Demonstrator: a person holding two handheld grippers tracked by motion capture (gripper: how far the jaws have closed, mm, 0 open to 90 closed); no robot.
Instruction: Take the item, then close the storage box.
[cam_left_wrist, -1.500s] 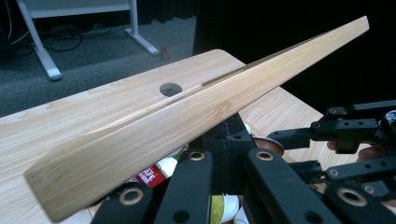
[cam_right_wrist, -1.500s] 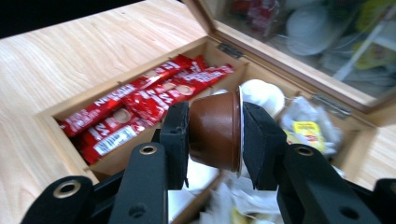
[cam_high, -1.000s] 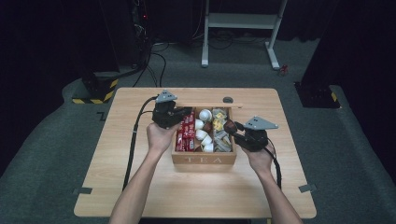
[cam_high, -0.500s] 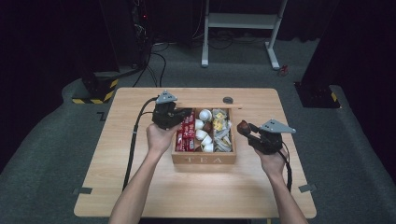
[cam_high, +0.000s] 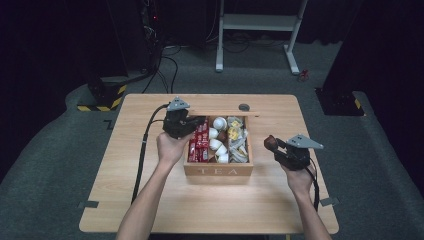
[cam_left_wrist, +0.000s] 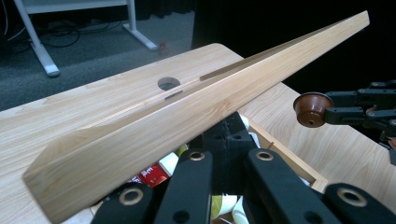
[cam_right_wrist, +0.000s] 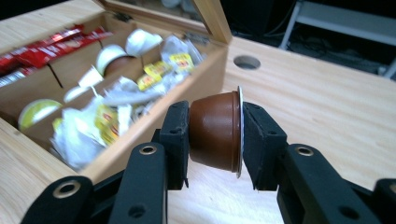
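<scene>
A wooden box marked TEA (cam_high: 218, 170) stands mid-table with its lid (cam_high: 225, 114) raised on edge. My left gripper (cam_high: 192, 121) sits at the lid's left end, shut on the lid (cam_left_wrist: 187, 126), whose edge hides the jaw tips. To the right of the box, above bare table, my right gripper (cam_high: 272, 145) is shut on a brown coffee capsule (cam_high: 270, 143). Its pads press the capsule (cam_right_wrist: 215, 133) on its base and its foil rim. The left gripper view catches the capsule (cam_left_wrist: 310, 108) at the right. Red sachets (cam_high: 200, 142), white capsules (cam_high: 218, 135) and tea bags (cam_high: 237, 142) fill the box.
A round cable hole (cam_high: 244, 107) lies in the table behind the box. A black cable (cam_high: 142, 150) trails from the left gripper across the table's left side. On the floor beyond are a white stand (cam_high: 255, 30) and a yellow-black striped base (cam_high: 100, 97).
My right gripper has carried the brown capsule from over the box's right edge out to the right and slightly down. The left gripper and the lid have kept still.
</scene>
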